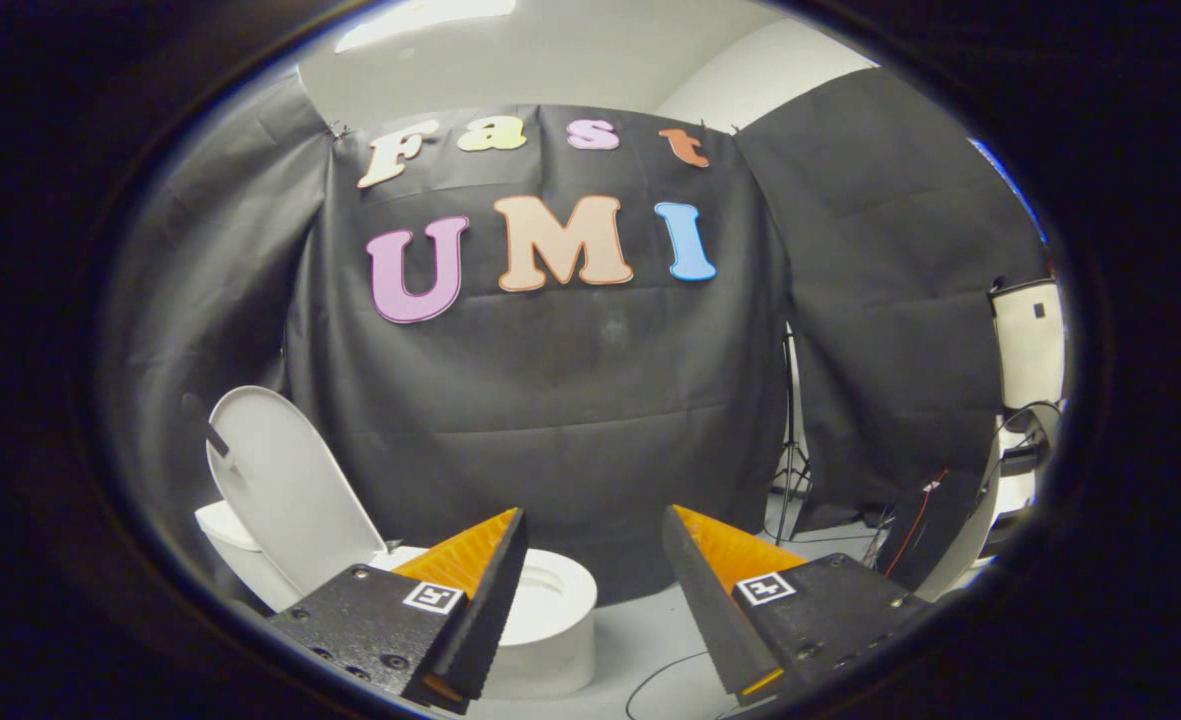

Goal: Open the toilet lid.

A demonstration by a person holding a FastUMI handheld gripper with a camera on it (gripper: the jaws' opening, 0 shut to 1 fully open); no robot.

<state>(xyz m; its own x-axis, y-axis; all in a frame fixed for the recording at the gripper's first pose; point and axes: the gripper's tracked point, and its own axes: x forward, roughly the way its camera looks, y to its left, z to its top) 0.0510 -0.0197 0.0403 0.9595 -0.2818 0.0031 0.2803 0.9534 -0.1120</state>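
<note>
1. Down past the left finger sits the toilet (550,625), a small white one on the pale floor (650,640) against the black cloth wall (570,420). Its lid (285,490) is already standing up, leaning back toward the tank (225,535), and the seat ring is exposed.
2. The gripper (590,610) has its fingers spread wide apart with nothing between them, so it's released and touching nothing. The toilet bowl is partly hidden behind the left finger; the lid is well off to the left of both.
3. My read: the job looks basically done, lid's open.
4. What could still go sideways: the lid looks tilted rather than clearly resting on anything solid, so a bump from the gripper could maybe tip it forward and slam it shut. Can't tell how firmly it's propped.
5. Also there's a cable (665,680) snaking on the floor near the bowl and a tripod stand (790,450) off to the right, easy stuff to snag if you move carelessly.
</note>
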